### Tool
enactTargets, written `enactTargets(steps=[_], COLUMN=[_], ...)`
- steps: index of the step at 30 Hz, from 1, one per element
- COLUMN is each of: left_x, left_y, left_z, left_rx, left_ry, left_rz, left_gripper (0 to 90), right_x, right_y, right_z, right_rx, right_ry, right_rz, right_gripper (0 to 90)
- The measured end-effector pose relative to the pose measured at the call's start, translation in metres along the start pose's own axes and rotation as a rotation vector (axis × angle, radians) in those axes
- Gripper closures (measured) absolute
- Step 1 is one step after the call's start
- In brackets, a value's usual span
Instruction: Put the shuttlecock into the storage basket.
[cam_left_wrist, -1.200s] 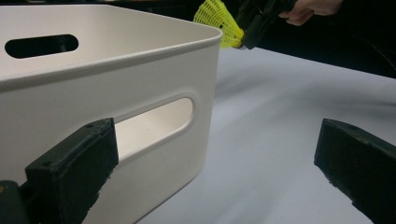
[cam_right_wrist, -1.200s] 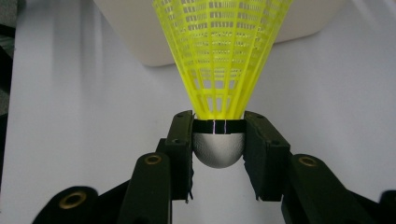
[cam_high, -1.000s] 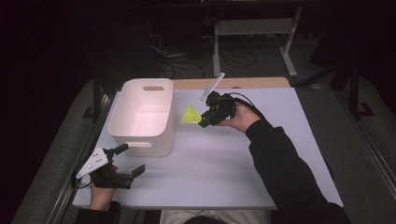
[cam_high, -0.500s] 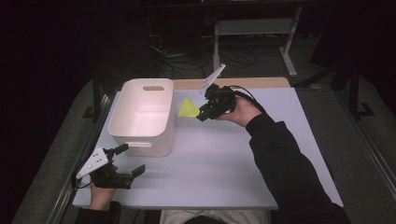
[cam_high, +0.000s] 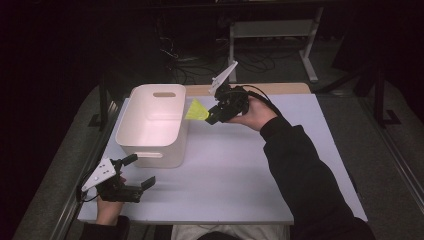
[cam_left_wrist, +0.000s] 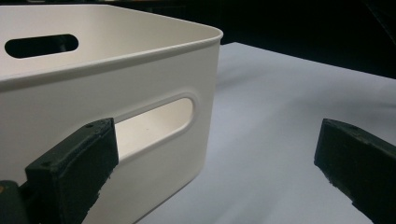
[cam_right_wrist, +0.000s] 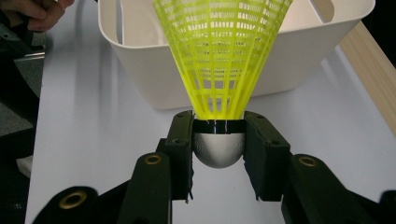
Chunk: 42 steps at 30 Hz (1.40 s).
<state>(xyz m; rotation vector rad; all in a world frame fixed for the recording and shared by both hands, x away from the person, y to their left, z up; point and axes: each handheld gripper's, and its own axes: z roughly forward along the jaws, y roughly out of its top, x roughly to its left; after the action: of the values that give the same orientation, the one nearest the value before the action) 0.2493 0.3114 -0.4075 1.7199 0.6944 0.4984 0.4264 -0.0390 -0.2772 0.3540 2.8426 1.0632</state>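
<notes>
We clamp the right gripper (cam_right_wrist: 218, 149) on the shuttlecock (cam_right_wrist: 219, 60) at its rounded base (light, with a flexible skirt, we judge). The left gripper (cam_high: 136, 172) rests with jaws apart beside the bin (cam_high: 150, 145).

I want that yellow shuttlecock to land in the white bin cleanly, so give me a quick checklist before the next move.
1. Right gripper clamped on the shuttlecock at its cap: ok.
2. Shuttlecock lifted off the table: ok.
3. Shuttlecock over the bin opening: not ok, it is beside the rim.
4. Bin free of other things inside: ok as far as visible.
5. Left gripper open and outside the bin: ok.
</notes>
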Motion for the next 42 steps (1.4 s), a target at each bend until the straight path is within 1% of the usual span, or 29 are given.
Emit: enactTargets(steps=[9,19,32,42], left_x=[0.0,0.0,0.0,0.0], left_y=[0.0,0.0,0.0,0.0], left_z=[0.0,0.0,0.0,-0.001], left_rx=[-0.002,-0.002,-0.002,-0.004], left_ry=[-0.001,0.0,-0.001,-0.001], left_rz=[0.001,0.001,0.004,0.002], left_gripper=[0.0,0.0,0.0,0.0], right_x=[0.002,0.004,0.004,0.004], right_y=[0.014,0.032,0.053,0.069], right_z=[0.003,0.001,0.001,0.006], right_rx=[-0.002,-0.013,-0.032,-0.027], right_ry=[0.006,0.009,0.012,0.012], right_rz=[-0.021,-0.044,-0.061,-0.072], right_gripper=[63.2,63.2,63.3,63.2])
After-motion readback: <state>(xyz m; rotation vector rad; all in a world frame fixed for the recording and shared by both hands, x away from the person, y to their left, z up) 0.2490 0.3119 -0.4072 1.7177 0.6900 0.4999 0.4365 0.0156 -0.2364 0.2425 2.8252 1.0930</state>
